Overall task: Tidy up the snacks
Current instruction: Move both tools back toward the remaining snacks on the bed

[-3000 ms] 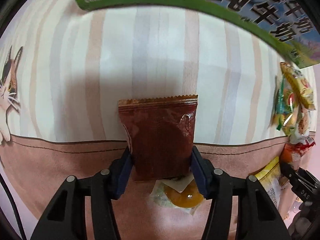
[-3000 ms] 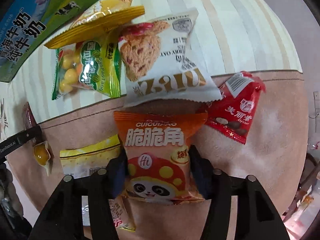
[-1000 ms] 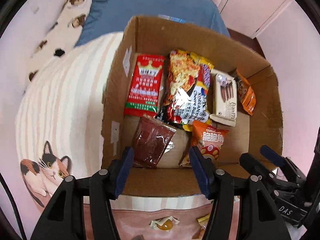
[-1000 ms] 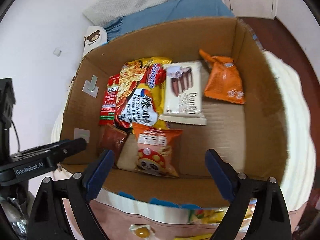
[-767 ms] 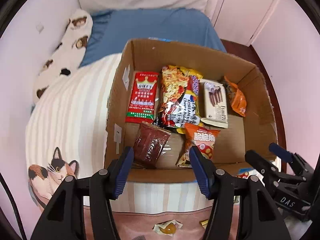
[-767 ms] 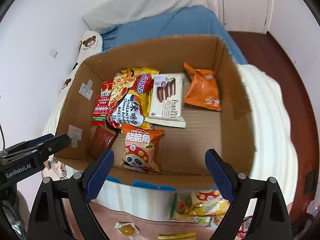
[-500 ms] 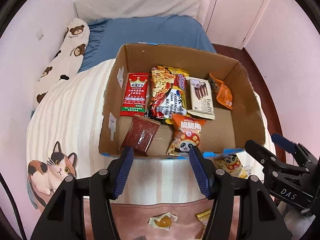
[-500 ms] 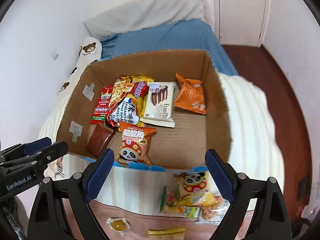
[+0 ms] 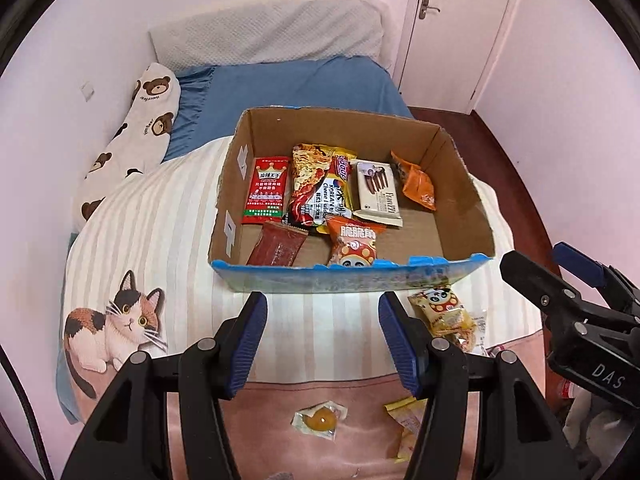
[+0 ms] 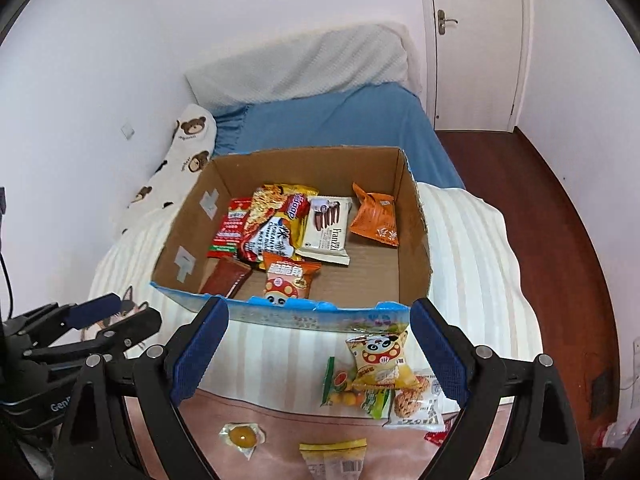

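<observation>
Where the box stands on the striped blanket, it holds the sorted snacks; a white pack reads "Franzzi", a foil pack reads "KOREAN" and "Cheese", an orange bag with a cartoon face carries Chinese characters, and a red pack shows a crown over small print too fine to read; a brown pack leans at the near wall, its label unreadable; an orange pouch lies at the far right. The near wall cuts off the lower ends of the brown pack and the orange bag. Loose snacks lie outside, near the front: a panda bag, a green pack, an oat pack with partly legible letters, a jelly and a yellow pack cut by the frame. The right view shows the green and oat packs clearly; the left view hides them mostly behind its finger. The left gripper hangs before the box, fingers apart and holding nothing; the right gripper likewise, spread wider. The left view reads "DAS" on the other tool; the right view reads "Gen", the rest hidden. A bear pillow reads "Happy Bear"; a cat is printed on the blanket.
</observation>
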Action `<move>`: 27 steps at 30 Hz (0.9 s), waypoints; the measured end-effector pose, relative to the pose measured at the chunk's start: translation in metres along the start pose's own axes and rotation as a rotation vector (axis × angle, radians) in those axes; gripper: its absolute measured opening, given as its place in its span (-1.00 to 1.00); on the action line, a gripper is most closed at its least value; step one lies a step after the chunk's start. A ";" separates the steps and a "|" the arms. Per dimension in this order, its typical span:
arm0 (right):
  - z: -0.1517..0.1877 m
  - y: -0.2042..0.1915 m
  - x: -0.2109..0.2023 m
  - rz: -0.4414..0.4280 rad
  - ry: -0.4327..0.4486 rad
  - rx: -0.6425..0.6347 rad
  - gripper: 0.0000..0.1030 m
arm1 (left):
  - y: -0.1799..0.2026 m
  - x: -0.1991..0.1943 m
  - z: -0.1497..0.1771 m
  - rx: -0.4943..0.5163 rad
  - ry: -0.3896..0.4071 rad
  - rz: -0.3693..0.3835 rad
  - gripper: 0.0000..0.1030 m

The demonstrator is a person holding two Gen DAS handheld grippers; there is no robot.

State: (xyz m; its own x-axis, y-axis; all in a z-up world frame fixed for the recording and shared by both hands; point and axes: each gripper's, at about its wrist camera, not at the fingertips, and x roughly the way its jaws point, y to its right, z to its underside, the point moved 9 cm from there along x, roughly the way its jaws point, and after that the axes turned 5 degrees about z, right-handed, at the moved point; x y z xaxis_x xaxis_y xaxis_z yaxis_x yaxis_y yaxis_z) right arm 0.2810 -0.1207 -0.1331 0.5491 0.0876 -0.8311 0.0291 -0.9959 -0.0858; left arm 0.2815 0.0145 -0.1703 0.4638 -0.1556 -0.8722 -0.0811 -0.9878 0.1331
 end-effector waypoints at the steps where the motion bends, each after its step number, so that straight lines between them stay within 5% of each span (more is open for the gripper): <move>1: 0.001 -0.001 -0.004 0.000 0.005 0.002 0.83 | 0.000 -0.003 0.002 -0.003 0.002 0.004 0.08; 5: 0.009 -0.001 -0.018 -0.014 0.005 0.025 0.83 | -0.001 -0.009 0.013 -0.012 0.000 0.022 0.08; 9: 0.036 0.006 -0.016 -0.023 -0.075 0.066 0.83 | -0.005 -0.004 0.030 -0.012 -0.018 0.012 0.84; 19: 0.189 0.030 0.060 -0.038 -0.484 0.183 0.83 | -0.025 0.058 0.110 0.007 -0.211 -0.029 0.84; 27: 0.258 0.031 0.114 -0.061 -0.628 0.265 0.75 | -0.030 0.129 0.169 0.038 -0.417 -0.012 0.84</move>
State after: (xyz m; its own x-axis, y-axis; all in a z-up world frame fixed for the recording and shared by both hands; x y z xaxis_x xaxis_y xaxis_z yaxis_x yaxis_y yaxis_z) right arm 0.1287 -0.1352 -0.3720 -0.0382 0.2202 -0.9747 -0.2047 -0.9565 -0.2081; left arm 0.1946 0.0251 -0.3668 0.0689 -0.1190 -0.9905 -0.1139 -0.9873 0.1107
